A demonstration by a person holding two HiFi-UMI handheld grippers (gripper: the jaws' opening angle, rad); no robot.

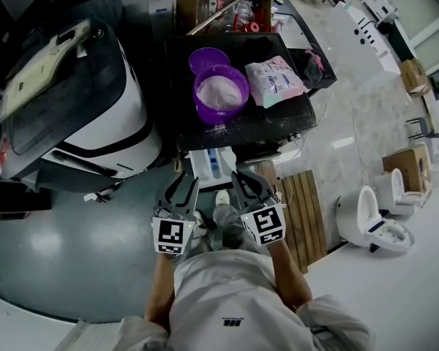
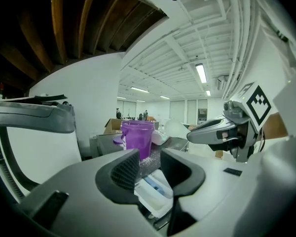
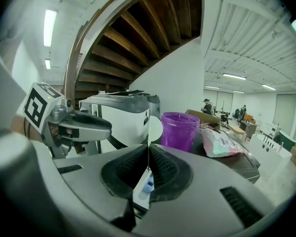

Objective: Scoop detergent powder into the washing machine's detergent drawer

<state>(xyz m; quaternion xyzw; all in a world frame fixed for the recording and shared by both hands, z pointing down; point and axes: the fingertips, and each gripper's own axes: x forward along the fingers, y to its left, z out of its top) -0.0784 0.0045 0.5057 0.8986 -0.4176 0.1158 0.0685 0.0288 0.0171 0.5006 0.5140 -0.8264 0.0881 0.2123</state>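
Indoor light comes from ceiling tubes, which bloom white in both gripper views. Head view: dim at left, pale floor bright at right, black table showing little detail. Heavy fisheye bending, dark vignette at every edge. Left gripper and right gripper are soft near the lens; white scoop is crisp.

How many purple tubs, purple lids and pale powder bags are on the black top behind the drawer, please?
Tub: 1
Lid: 1
Bag: 1
Total: 3
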